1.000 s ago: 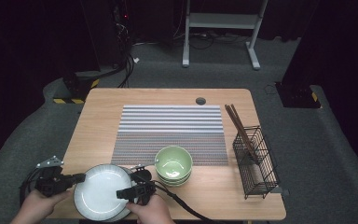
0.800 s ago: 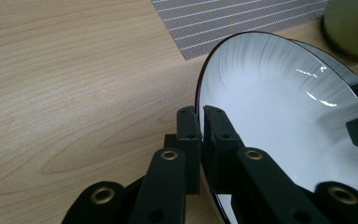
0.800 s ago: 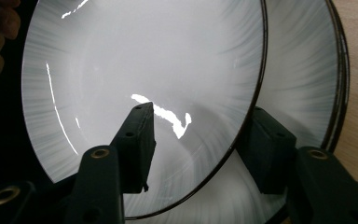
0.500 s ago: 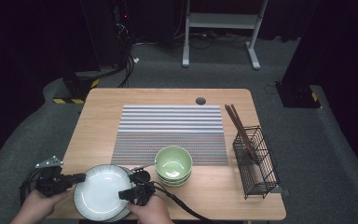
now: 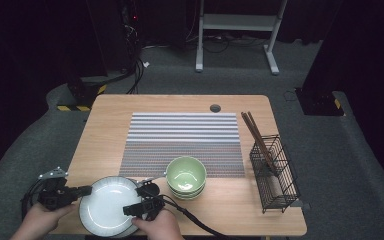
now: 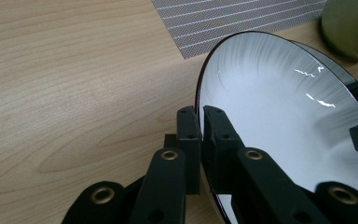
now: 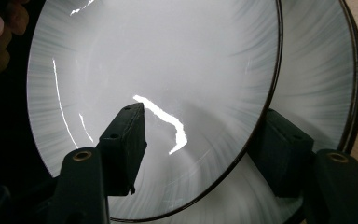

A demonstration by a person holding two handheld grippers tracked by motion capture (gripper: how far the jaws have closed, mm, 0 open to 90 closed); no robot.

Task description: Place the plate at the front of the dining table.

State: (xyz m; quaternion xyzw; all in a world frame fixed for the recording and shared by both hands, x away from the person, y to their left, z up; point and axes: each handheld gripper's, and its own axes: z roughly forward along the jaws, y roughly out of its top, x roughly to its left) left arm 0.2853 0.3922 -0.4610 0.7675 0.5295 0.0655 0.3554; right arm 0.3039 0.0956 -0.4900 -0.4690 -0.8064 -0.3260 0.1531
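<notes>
Left fingers (image 6: pixel 200 122) pinch the glossy, dark-rimmed white plate (image 6: pixel 279 107); right fingers (image 7: pixel 279 144) straddle its rim, just opening.

Worktop layout: plates at near left, bowls at near centre, basket at right.

A placemat (image 5: pixel 182 144) lies on the middle of the worktop (image 5: pixel 110 125). Stacked bowls (image 5: pixel 186 176) stand at its near edge, overlapping the mat. A stack of plates (image 5: pixel 107 206) sits at the near left corner, just left of the bowls. The left gripper (image 5: pixel 82 190) is at the top plate's left rim, the right gripper (image 5: pixel 140 199) at its right rim, one jaw over the plate and one beneath. A wire basket (image 5: pixel 275 172) stands near the right edge, well apart from the bowls, with chopsticks (image 5: pixel 255 134) in it leaning towards the far side. A round grommet (image 5: pixel 215 108) sits behind the mat.
</notes>
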